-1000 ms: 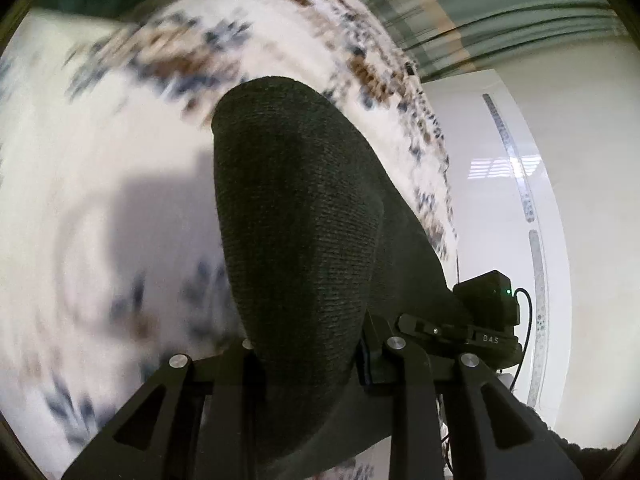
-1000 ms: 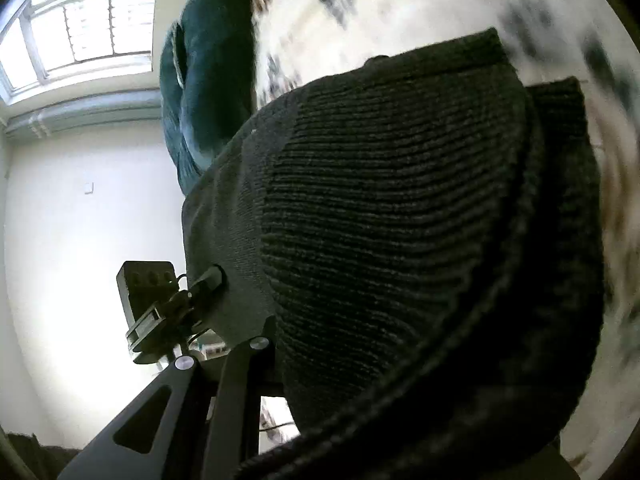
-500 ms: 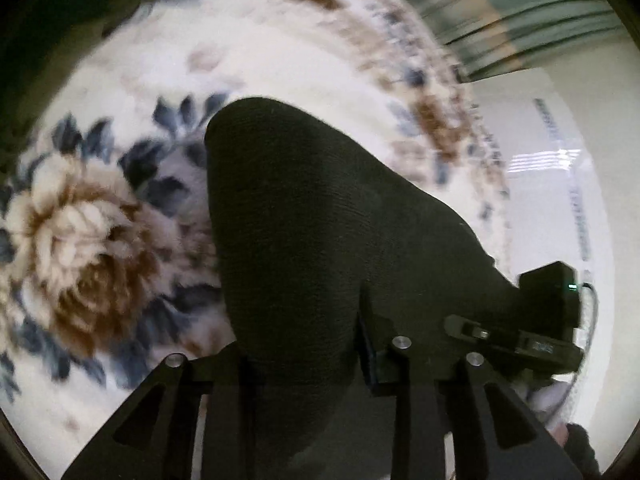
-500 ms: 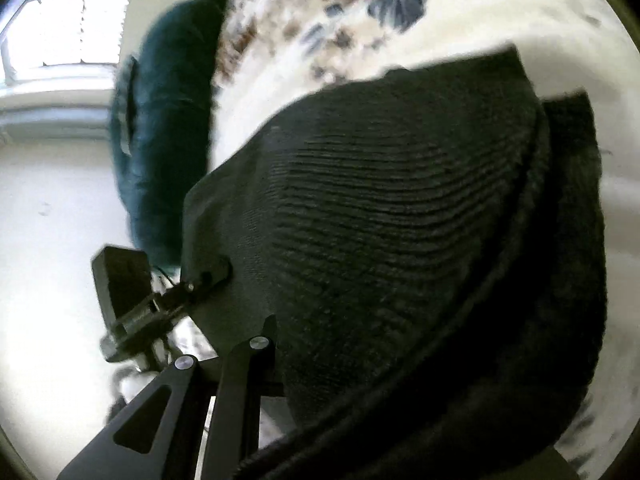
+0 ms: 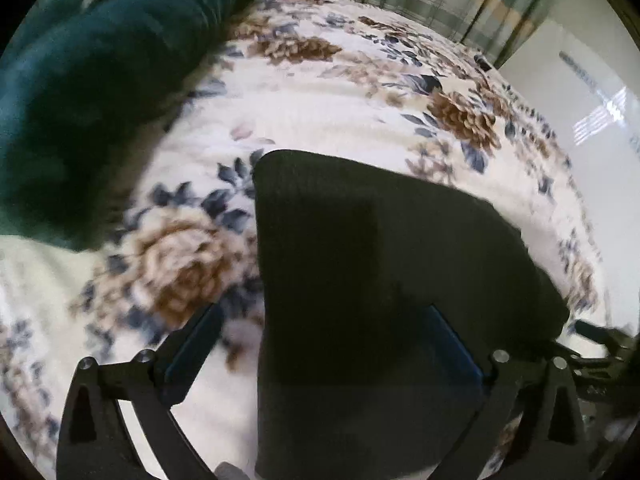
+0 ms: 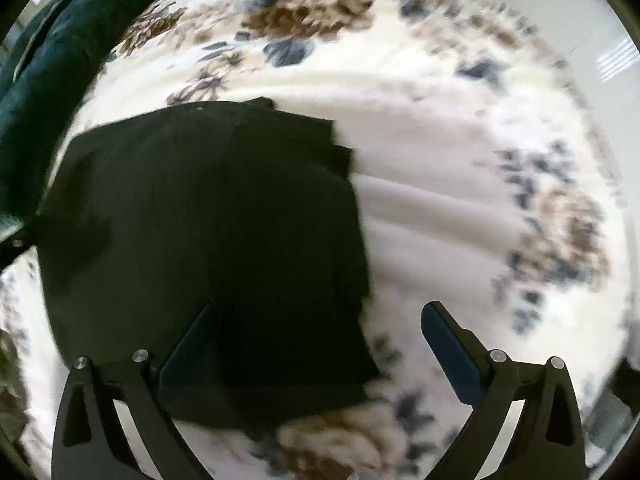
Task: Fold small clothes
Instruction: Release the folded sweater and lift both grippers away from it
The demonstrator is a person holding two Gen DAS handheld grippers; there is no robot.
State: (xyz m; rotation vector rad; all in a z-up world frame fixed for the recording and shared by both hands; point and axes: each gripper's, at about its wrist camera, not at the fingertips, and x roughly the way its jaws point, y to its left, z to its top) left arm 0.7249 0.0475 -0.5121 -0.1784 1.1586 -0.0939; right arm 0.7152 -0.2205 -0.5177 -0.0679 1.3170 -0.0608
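Note:
A dark knitted garment point(image 5: 380, 280) lies flat and folded on the floral blanket point(image 5: 320, 112); it also shows in the right wrist view point(image 6: 208, 240). My left gripper point(image 5: 320, 344) is open and empty, its jaws spread wide just above the garment's left edge. My right gripper point(image 6: 316, 344) is open and empty above the garment's right edge. The right gripper's body point(image 5: 600, 360) shows at the right edge of the left wrist view.
A dark green cushion point(image 5: 92, 80) lies at the back left of the blanket, also in the right wrist view point(image 6: 52, 52). Striped curtains point(image 5: 440, 4) hang behind the bed. A white wall point(image 5: 592, 128) stands at the right.
Both grippers let go of the garment and opened. The garment, held up in the air before, now lies flat on the blanket. Both grippers pulled back from it.

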